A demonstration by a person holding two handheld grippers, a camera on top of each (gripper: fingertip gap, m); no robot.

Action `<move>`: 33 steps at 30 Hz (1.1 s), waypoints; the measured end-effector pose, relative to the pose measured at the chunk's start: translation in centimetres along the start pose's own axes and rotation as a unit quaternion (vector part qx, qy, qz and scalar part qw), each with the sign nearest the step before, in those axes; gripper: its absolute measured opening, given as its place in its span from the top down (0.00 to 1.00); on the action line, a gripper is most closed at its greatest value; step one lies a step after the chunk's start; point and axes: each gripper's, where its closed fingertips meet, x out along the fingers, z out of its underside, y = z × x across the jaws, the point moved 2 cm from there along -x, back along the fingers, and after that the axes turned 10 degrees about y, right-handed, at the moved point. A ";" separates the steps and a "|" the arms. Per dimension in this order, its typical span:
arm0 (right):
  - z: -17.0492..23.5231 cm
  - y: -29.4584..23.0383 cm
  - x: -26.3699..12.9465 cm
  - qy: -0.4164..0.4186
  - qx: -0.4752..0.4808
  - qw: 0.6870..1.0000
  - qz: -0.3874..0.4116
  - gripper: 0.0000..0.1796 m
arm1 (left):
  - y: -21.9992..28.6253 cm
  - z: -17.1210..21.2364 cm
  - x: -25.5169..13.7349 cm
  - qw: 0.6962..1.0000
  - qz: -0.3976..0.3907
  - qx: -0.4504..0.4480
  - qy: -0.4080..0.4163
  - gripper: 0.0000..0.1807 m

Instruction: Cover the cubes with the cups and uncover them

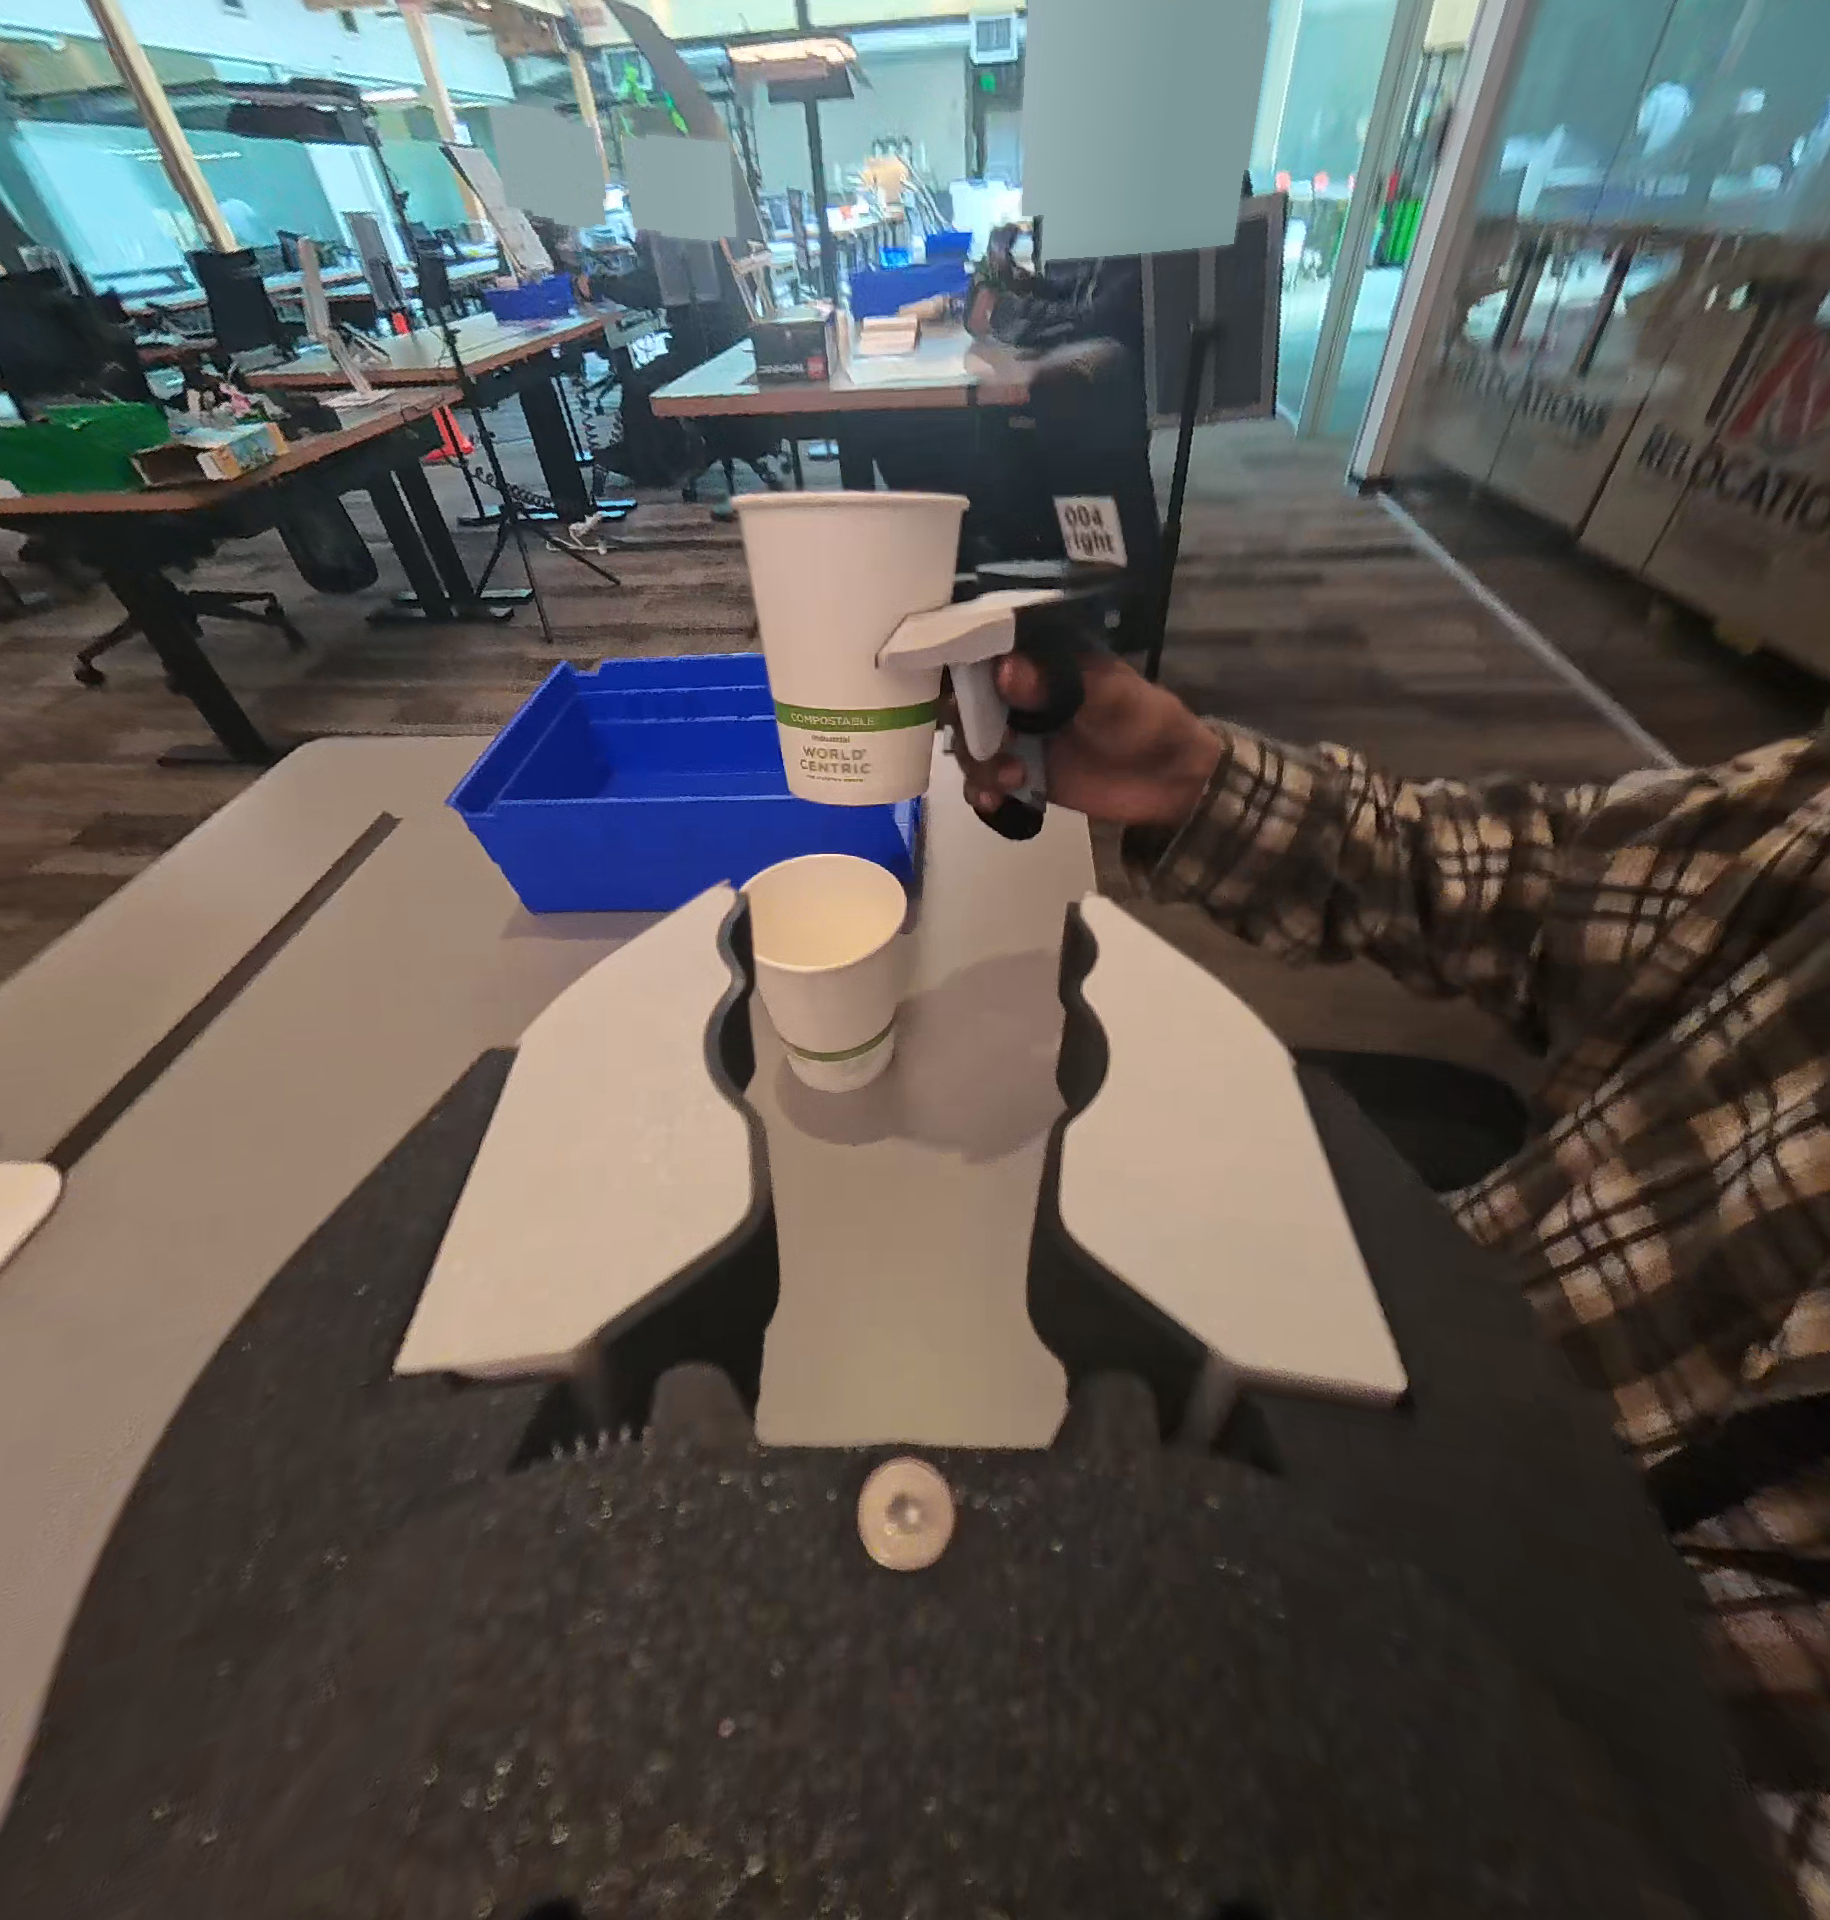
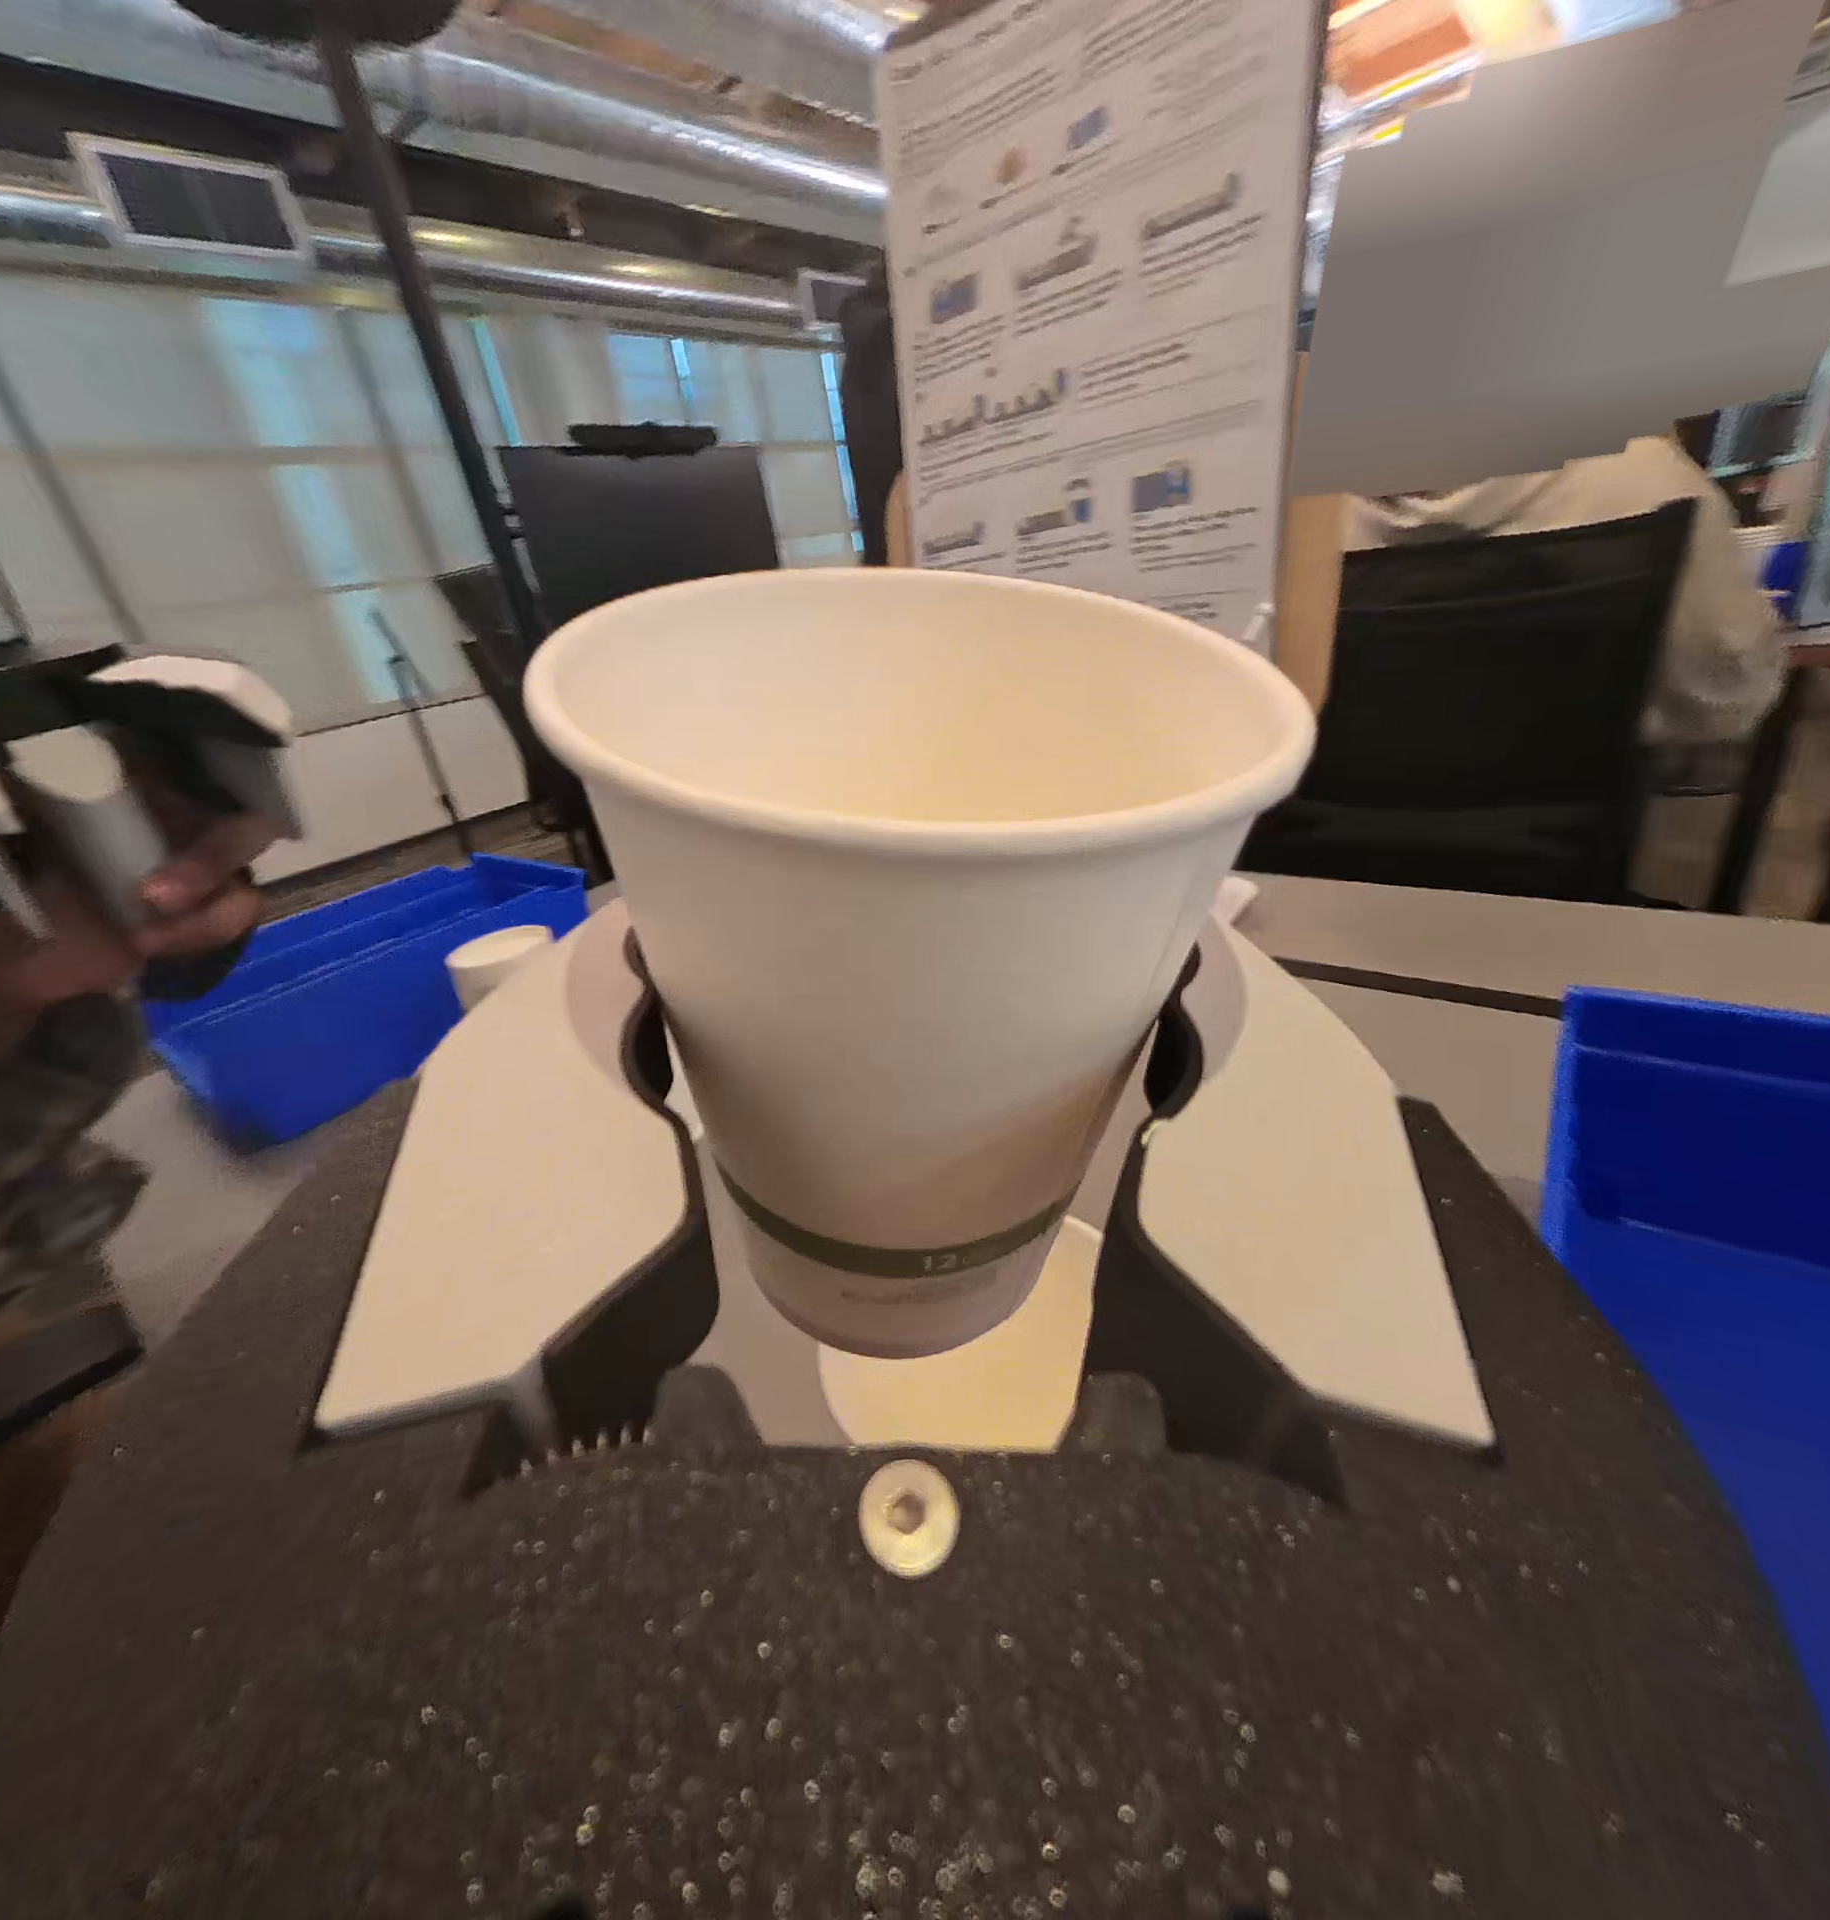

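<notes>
Two grippers, one in each of my hands. My right gripper (image 2: pixel 911 1049) is clamped on a white paper cup (image 2: pixel 916 935) with a green band, mouth up, lifted clear of the grey table (image 2: pixel 1410 956); its fingers (image 2: pixel 537 1195) press the cup's lower wall from both sides. In the left wrist view the same raised cup (image 1: pixel 854 644) hangs above the near edge of a blue bin (image 1: pixel 662 790), with my right hand (image 1: pixel 1087 743) in a plaid sleeve (image 1: pixel 1565 997) behind it. My left gripper (image 1: pixel 900 997) stands apart, holding nothing; a second cup (image 1: pixel 828 971) rests upright on the table between its fingers (image 1: pixel 620 1143), close against the left one, contact uncertain. A second blue bin (image 2: pixel 1721 1195) sits at the right of the right wrist view. No cubes can be made out in either view. Behind, a poster board (image 2: pixel 1087 312) and a black chair (image 2: pixel 1482 707).
</notes>
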 end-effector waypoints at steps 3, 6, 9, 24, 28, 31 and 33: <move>1.9 0.9 0.0 -0.007 -0.027 0.999 0.037 0.49 | -0.5 1.4 -0.7 0.999 -0.022 -0.033 0.000 0.69; 3.6 1.2 0.4 -0.027 -0.049 0.997 0.053 0.49 | -0.7 2.3 -1.0 0.998 -0.024 -0.049 -0.011 0.69; 4.9 1.3 0.8 -0.047 -0.059 0.996 0.055 0.49 | -0.7 2.5 -1.2 0.999 -0.028 -0.041 -0.020 0.70; 6.6 0.7 0.2 -0.089 -0.095 0.991 0.044 0.27 | -1.5 3.0 -1.9 0.997 -0.047 -0.024 -0.047 0.70; 4.5 -0.1 -0.5 -0.096 -0.113 0.989 0.031 0.25 | -3.6 3.6 -4.1 0.991 -0.096 -0.001 -0.093 0.69; 2.6 -1.4 -1.3 -0.099 -0.128 0.987 0.007 0.27 | -6.6 5.6 -7.3 0.969 -0.158 0.028 -0.188 0.67; 2.1 -2.1 -1.8 -0.117 -0.131 0.984 -0.011 0.29 | -8.7 7.4 -9.4 0.945 -0.190 0.032 -0.266 0.64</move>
